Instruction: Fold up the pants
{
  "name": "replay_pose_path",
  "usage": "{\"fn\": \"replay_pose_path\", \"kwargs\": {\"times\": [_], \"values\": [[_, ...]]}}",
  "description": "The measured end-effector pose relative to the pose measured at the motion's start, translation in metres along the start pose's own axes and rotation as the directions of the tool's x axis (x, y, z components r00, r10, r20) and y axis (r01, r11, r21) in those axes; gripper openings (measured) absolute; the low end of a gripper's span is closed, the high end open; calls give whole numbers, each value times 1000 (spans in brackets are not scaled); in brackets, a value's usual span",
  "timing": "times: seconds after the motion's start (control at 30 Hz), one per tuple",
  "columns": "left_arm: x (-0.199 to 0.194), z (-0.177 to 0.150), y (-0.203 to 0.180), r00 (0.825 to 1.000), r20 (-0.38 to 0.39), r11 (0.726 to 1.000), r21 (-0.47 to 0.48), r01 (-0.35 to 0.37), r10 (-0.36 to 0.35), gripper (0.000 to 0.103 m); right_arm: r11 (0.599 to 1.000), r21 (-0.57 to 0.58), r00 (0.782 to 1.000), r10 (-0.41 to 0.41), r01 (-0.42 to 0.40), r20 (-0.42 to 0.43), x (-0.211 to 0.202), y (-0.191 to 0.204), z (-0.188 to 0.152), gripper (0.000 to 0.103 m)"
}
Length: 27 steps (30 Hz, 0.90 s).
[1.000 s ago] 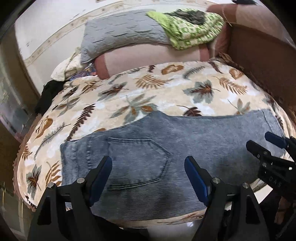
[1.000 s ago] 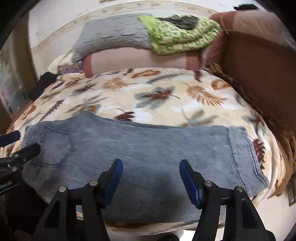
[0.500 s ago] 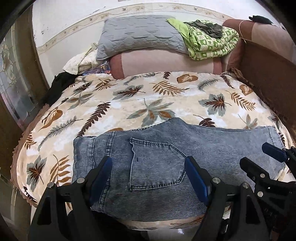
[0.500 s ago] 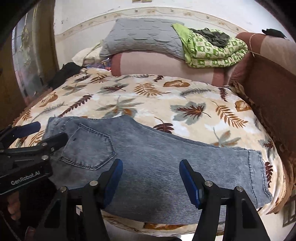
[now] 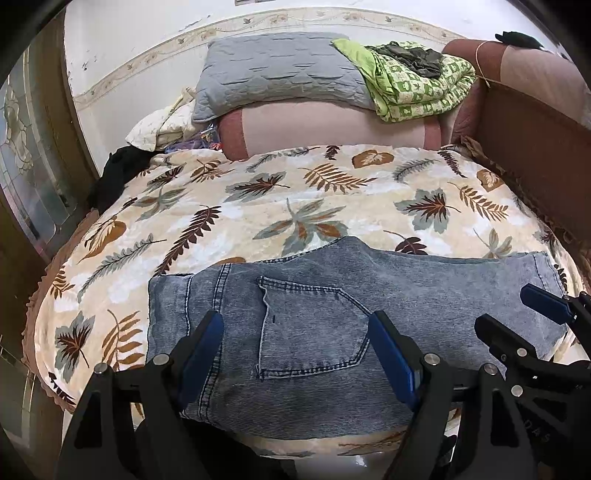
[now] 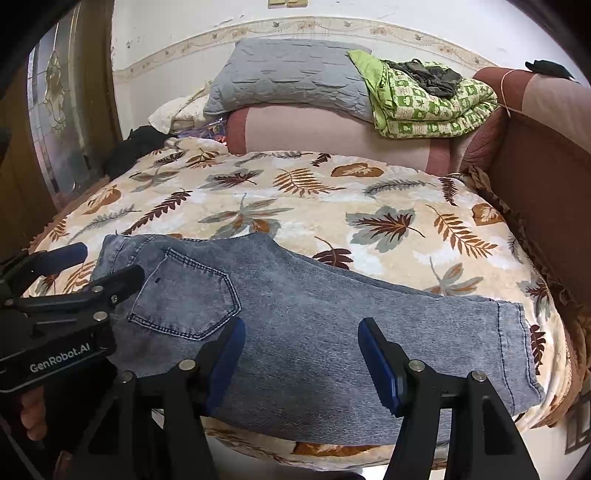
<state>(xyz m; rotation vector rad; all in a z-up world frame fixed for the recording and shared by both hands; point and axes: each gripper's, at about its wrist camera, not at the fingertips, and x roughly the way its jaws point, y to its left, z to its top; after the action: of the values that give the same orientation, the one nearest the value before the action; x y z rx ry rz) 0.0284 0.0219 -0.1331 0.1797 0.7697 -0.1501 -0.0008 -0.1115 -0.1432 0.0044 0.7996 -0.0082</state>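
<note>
A bed under a cream leaf-print blanket [image 5: 229,206] fills the room. A grey pillow [image 5: 280,70] and a green patterned quilt [image 5: 417,88] lie at its far end, below a white wall [image 6: 177,26] with a floral border. A brown wooden side board [image 6: 546,173] stands right.

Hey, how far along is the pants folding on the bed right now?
Done: the jeans lie flat near the front edge of the bed cover, apparently folded leg over leg, one back pocket facing up. In hand: nothing; the left gripper and right gripper are open above the denim. Left: folding the length from hem toward the waist.
</note>
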Motion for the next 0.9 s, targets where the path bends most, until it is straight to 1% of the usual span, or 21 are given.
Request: {"fn": "replay_pose_path", "kwargs": {"times": [0.67,0.9], "values": [[-4,-2,-5,1000,2,1000,12,-7,7,81,1000,28,1000,12,-12,6,-3,-7,-4,67],[-4,-3,-6,1000,-4,1000,17,-5,5,81,1000,23,1000,6,-5,-12,-1,-7,-6,68]]}}
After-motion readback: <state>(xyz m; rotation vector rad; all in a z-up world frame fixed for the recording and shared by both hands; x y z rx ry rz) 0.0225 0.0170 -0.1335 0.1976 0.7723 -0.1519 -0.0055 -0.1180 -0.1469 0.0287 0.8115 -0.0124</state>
